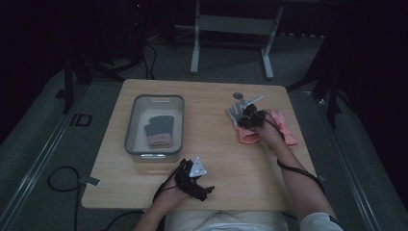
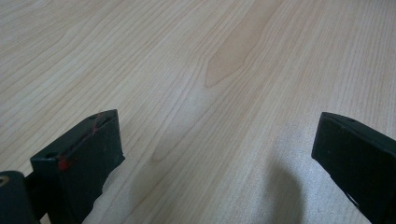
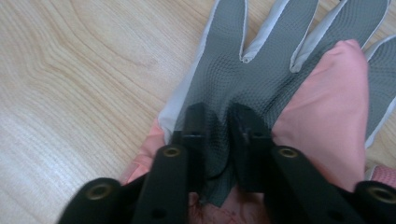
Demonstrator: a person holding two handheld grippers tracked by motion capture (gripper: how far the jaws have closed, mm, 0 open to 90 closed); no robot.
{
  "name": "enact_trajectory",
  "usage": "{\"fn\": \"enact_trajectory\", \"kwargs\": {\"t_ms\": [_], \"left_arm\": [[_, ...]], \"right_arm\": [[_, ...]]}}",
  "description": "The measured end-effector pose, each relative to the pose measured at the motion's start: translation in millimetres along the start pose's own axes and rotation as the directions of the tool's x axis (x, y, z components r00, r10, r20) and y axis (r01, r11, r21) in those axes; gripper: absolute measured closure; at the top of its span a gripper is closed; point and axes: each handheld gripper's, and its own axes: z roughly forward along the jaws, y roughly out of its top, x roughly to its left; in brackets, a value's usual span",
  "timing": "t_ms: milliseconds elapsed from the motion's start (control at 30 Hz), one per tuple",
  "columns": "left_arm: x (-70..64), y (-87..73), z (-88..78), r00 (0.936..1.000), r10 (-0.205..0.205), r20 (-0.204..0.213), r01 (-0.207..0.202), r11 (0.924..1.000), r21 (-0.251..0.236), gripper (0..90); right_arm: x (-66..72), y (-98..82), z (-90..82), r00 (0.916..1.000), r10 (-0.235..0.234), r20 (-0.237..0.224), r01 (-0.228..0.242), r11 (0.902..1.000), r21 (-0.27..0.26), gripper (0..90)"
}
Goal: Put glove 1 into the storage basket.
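A glove with a grey textured palm and a pink cuff (image 3: 261,60) lies flat on the wooden table. My right gripper (image 3: 219,116) is shut on it, with a fold of the grey palm fabric pinched between the jaws. In the high view this right gripper (image 1: 250,118) sits at the table's right rear, over the glove (image 1: 246,136). A pink piece (image 1: 287,128), likely a second glove, lies just right of it. My left gripper (image 1: 194,179) rests near the front edge, and its jaws (image 2: 215,140) stand open over bare wood.
A clear plastic bin (image 1: 131,126) stands at the left of the table (image 1: 216,163) with a folded grey-and-pink glove (image 1: 159,131) inside. A small round dark object (image 1: 237,95) lies behind the right gripper. Cables trail off the front edge.
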Motion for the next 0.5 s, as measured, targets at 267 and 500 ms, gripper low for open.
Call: {"fn": "enact_trajectory", "kwargs": {"t_ms": [267, 500], "left_arm": [[0.5, -1.8, -2.1, 0.9999, 0.012, -0.005, -0.012, 0.9996, -0.024, 1.5], [-0.1, -2.5, -3.5, 0.9997, 0.021, -0.014, -0.022, 0.9986, -0.048, 1.5]], "right_arm": [[7.2, -1.0, -21.3, 0.9900, 0.141, 0.010, -0.139, 0.9862, -0.089, 88.2], [35.3, 4.8, -81.8, 0.9680, 0.251, -0.009, -0.246, 0.9411, -0.232, 88.6]]}}
